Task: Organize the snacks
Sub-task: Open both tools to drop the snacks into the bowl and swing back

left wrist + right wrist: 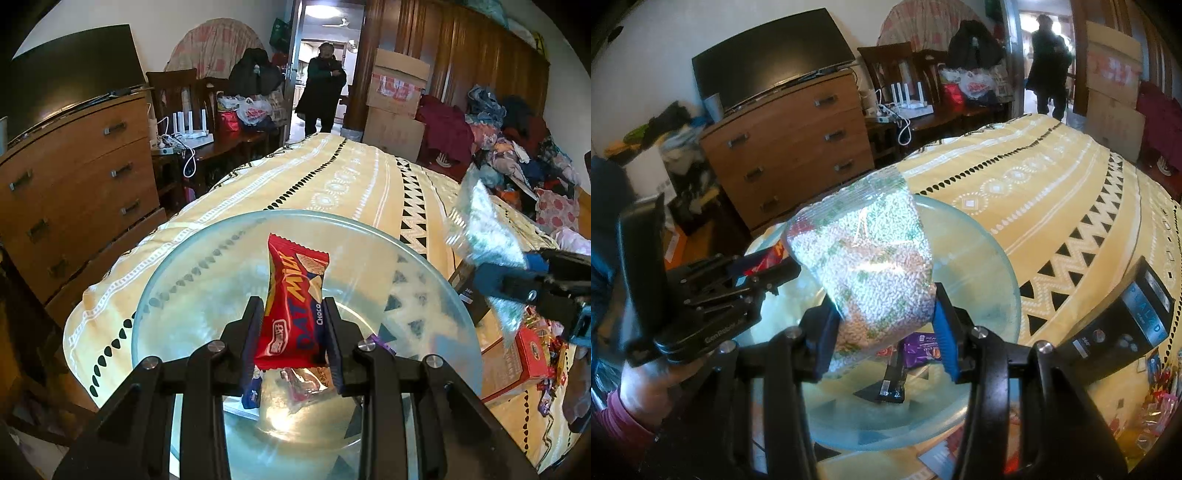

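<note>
Two grippers hold snacks above a glass bowl (177, 266) resting on the patterned yellow bedspread (332, 177). The left gripper (293, 332) is clamped on a red Oat Milk Choco bar (295, 306), upright over the bowl. The right gripper (886, 332) pinches a clear bag of white and green pellets (871, 258) above the rim. A purple wrapper (921, 349) lies inside the bowl.

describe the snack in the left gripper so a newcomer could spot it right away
Start at the big clear glass bowl sitting on the yellow patterned bedspread. Just above the bowl's middle, the left gripper pinches a red Oat Milk choco packet held upright. It is the only red wrapper up in the air; the right gripper holds a clear bag of white-and-green bits instead.
</note>
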